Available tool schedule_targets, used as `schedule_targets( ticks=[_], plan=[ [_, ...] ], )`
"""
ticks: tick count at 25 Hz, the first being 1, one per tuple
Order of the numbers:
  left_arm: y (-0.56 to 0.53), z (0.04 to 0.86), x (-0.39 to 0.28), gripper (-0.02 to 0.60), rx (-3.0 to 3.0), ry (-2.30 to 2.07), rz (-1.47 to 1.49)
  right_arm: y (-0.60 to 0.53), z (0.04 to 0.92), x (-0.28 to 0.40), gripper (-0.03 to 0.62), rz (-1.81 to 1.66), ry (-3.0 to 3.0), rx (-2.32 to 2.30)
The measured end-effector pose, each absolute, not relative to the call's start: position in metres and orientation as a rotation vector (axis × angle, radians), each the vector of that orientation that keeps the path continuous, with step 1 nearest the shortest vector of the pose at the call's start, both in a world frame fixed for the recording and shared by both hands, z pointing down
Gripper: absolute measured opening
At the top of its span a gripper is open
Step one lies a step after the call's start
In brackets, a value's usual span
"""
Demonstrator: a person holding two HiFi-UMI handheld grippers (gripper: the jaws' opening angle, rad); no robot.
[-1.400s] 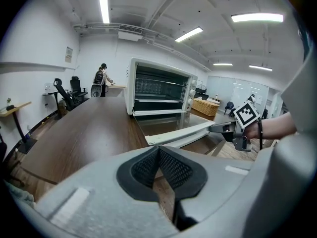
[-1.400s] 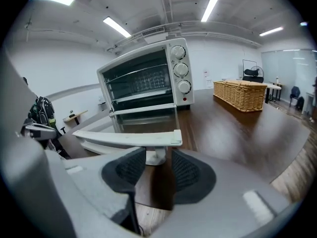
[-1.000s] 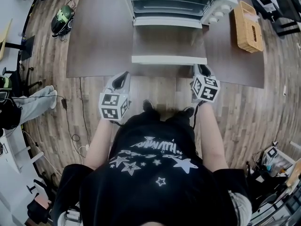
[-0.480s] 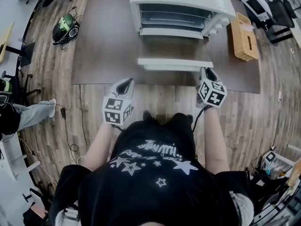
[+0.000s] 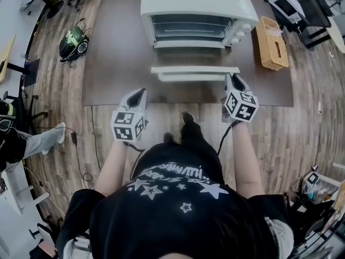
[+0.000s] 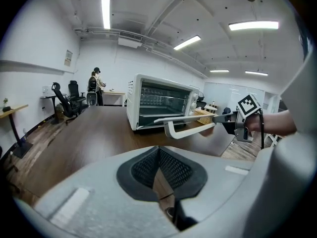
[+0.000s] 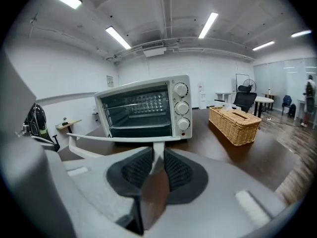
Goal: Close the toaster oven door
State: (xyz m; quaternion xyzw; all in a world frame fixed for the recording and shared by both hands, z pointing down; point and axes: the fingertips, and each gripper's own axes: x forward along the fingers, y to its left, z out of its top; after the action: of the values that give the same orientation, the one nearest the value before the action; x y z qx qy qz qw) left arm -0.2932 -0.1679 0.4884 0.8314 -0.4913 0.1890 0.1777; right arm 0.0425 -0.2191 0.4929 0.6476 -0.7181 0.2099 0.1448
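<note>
Right gripper (image 5: 231, 80) clamped on right end of toaster oven door (image 5: 194, 72); door near level. Left gripper (image 5: 138, 94) jaws together, empty.

We find the oven (image 5: 197, 7) at the far middle of the counter (image 5: 116, 53), its door (image 5: 195, 69) hanging open toward us. A basket (image 5: 270, 35) sits to its right. The right tool (image 5: 231, 79) is on the door's right end, and the left tool (image 5: 138, 94) is left of the door.
</note>
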Motion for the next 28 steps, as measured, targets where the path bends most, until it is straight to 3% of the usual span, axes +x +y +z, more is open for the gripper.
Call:
schedule_targets(
  ticks=[28],
  plan=[
    [-0.216,0.453,-0.286,0.010,2.307,-1.565,0.432,-0.273,0.422,0.046,0.081,0.572,-2.270,1.941]
  ],
)
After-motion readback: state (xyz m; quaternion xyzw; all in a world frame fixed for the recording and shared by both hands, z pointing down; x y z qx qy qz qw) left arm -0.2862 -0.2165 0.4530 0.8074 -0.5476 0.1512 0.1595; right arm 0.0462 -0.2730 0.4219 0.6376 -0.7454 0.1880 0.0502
